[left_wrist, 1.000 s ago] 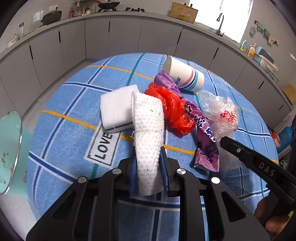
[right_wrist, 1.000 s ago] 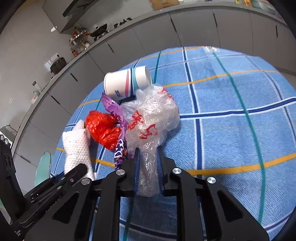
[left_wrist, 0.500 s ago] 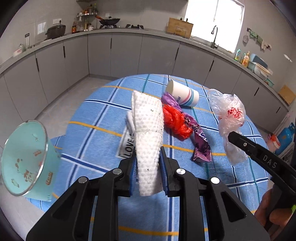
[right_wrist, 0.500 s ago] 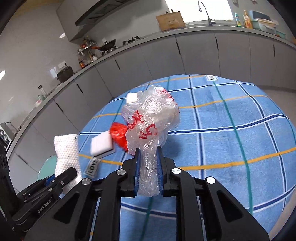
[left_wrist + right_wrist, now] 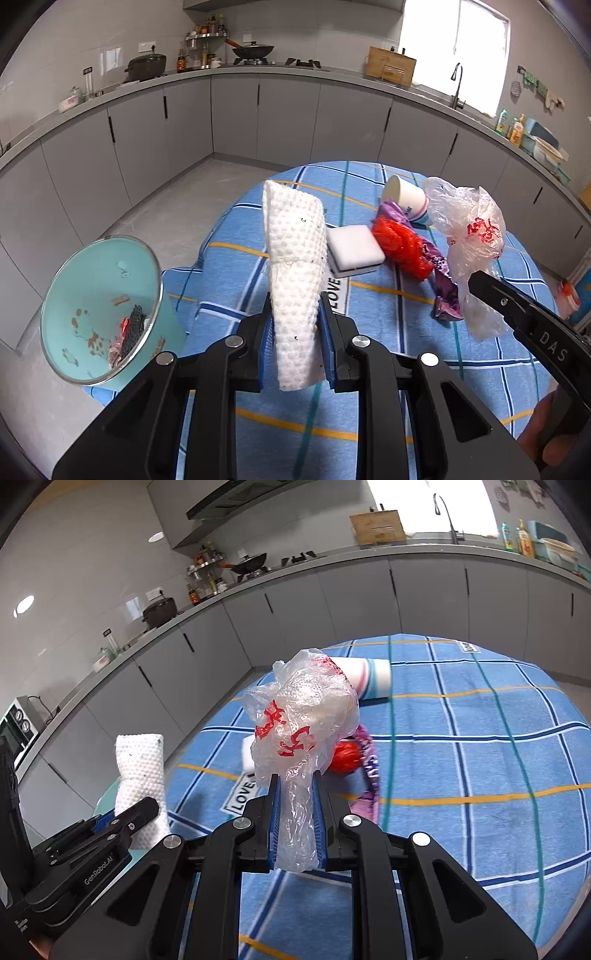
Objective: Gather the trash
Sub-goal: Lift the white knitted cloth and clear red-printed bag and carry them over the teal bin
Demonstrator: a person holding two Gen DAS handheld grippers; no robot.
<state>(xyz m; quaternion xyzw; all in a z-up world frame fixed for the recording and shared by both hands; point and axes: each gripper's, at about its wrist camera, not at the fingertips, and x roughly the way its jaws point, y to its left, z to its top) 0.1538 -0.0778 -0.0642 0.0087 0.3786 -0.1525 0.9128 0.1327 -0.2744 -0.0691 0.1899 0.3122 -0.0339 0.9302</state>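
- You are gripping a white dimpled paper towel in your left tongs, clamped low on it so that it stands upright and clear of the table.
- You are pinching the twisted neck of a clear plastic bag with red print in your right tongs, so its puffed body is riding above the fingers.
- The teal trash bin is sitting off the table's edge to your left, mouth tilted toward you, with scraps already inside; it looks like the place for both loads.
- A paper cup, white sponge, red plastic bag and purple wrapper are lying clustered on the table, awaiting later trips.
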